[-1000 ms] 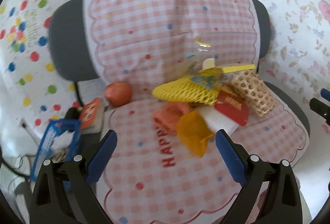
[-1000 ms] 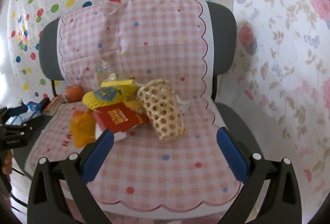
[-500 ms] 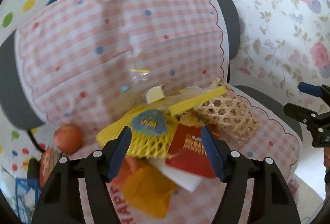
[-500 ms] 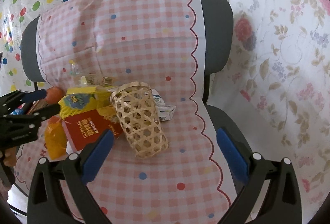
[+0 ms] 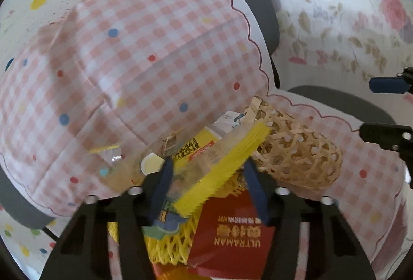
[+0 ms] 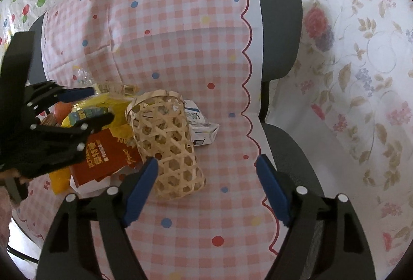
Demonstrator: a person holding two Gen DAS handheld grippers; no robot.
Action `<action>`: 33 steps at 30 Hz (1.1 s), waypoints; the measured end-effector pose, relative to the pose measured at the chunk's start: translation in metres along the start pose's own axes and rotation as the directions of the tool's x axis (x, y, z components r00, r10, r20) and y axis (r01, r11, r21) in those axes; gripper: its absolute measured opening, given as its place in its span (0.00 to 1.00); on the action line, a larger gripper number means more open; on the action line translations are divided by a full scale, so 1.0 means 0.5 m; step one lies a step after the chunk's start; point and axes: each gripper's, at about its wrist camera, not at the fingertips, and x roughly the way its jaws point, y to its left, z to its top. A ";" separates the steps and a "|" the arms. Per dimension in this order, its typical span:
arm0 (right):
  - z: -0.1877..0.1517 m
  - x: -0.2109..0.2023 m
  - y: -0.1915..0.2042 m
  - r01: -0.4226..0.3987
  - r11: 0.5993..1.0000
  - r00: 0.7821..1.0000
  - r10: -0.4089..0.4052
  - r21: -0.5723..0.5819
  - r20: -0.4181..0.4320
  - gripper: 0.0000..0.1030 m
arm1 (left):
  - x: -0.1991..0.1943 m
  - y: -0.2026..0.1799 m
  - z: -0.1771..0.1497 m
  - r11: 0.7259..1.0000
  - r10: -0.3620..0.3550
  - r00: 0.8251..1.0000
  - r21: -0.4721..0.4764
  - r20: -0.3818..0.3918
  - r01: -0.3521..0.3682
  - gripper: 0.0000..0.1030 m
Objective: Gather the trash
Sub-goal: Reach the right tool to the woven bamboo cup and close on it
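The left tongs [image 5: 206, 189] tip down over the trash pile [image 5: 222, 205], closing in around a clear yellow-edged wrapper [image 5: 219, 164]; touching cannot be told. The right tongs [image 6: 206, 187] tip down too, spread but closing, by the woven basket [image 6: 165, 140] mid-seat on the chair [image 6: 284, 22].

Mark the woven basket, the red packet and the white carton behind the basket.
woven basket [image 6: 165, 143], right wrist view, on its latticed side wall.
red packet [image 6: 103, 156], right wrist view, on its printed face.
white carton [image 6: 204, 131], right wrist view, on its end beside the basket.
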 end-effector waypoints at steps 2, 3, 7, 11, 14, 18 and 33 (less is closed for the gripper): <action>-0.002 0.002 -0.002 -0.006 1.000 1.000 0.006 0.002 -0.008 0.75 | 0.005 0.003 0.000 1.000 0.000 1.000 0.018 -0.003 0.000 0.28; -0.004 0.002 -0.001 -0.010 1.000 1.000 0.010 0.001 -0.014 0.75 | 0.004 0.008 -0.002 1.000 -0.004 1.000 0.023 -0.003 0.004 0.26; -0.008 -0.003 0.001 -0.014 1.000 1.000 0.014 -0.001 -0.012 0.75 | -0.037 0.046 -0.008 1.000 -0.006 0.998 -0.030 0.069 0.008 0.17; -0.011 -0.016 0.009 -0.022 1.000 1.000 0.022 0.018 0.002 0.75 | -0.117 0.124 -0.008 0.985 0.004 0.983 -0.170 0.185 0.027 0.02; -0.011 -0.030 0.019 -0.019 1.000 1.000 0.019 0.015 0.023 0.75 | -0.194 0.178 -0.007 0.967 0.041 0.959 -0.252 0.281 0.032 0.01; -0.015 -0.060 0.031 -0.027 0.999 0.998 0.025 0.032 0.061 0.75 | -0.307 0.237 -0.026 0.933 0.084 0.908 -0.353 0.411 0.073 0.01; -0.032 -0.063 0.115 -0.091 0.995 0.994 0.093 -0.034 0.061 0.53 | -0.379 0.255 -0.238 0.874 0.235 0.924 -0.481 0.303 -0.065 0.01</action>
